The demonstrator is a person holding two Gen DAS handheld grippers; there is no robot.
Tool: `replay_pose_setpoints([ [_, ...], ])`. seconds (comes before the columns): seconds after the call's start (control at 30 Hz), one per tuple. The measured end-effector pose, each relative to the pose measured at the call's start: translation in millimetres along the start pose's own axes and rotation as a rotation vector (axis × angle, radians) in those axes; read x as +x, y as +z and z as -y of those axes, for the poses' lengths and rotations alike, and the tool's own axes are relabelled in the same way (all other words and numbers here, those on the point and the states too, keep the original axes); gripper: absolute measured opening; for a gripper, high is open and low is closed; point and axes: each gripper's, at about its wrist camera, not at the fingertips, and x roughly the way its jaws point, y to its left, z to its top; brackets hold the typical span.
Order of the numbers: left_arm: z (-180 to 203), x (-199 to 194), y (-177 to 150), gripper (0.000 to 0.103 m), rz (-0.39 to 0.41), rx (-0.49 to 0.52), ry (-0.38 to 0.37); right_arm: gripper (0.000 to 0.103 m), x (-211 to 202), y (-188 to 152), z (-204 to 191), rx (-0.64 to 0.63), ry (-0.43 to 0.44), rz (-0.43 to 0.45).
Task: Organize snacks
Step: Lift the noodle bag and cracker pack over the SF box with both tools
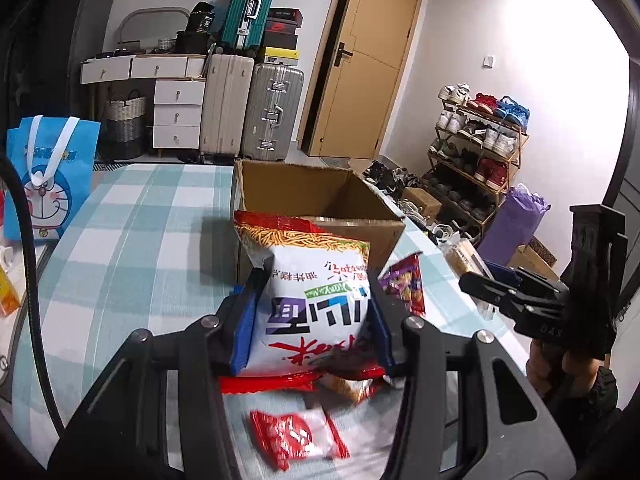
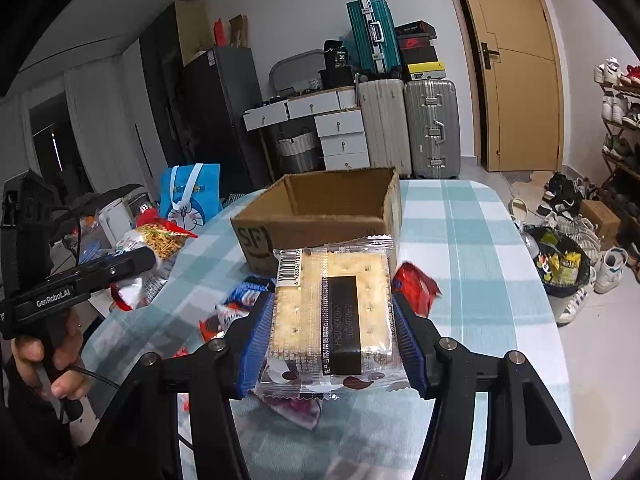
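Left gripper (image 1: 314, 312) held a noodle-snack bag (image 1: 316, 300), right gripper (image 2: 334, 320) a cracker pack (image 2: 332, 312); the cardboard box (image 2: 320, 216) at frame centre looked empty, with loose snacks (image 2: 236, 304) left on the table (image 2: 472, 240).

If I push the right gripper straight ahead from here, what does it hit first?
Most likely the cardboard box: its near wall sits straight ahead of the cracker pack clamped in the right gripper. Depth is unclear.

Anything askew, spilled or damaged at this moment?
Nothing is spilled or torn. The cardboard box stands upright and open. The left gripper holds a noodle snack bag with its print upside down; the right gripper holds a cracker pack. Loose snack packets lie scattered on the checked tablecloth.
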Motion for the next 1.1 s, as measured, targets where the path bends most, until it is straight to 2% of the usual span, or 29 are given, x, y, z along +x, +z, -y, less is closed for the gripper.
replay_pose_setpoints([
  [0.6, -9, 73, 63, 0.045, -0.024, 0.011, 0.003, 0.058, 45, 51, 6, -0.003, 0.026, -0.011],
  [1.1, -17, 137, 88, 0.045, -0.071, 0.039, 0.009, 0.058, 94, 74, 15, -0.017, 0.036, -0.050],
])
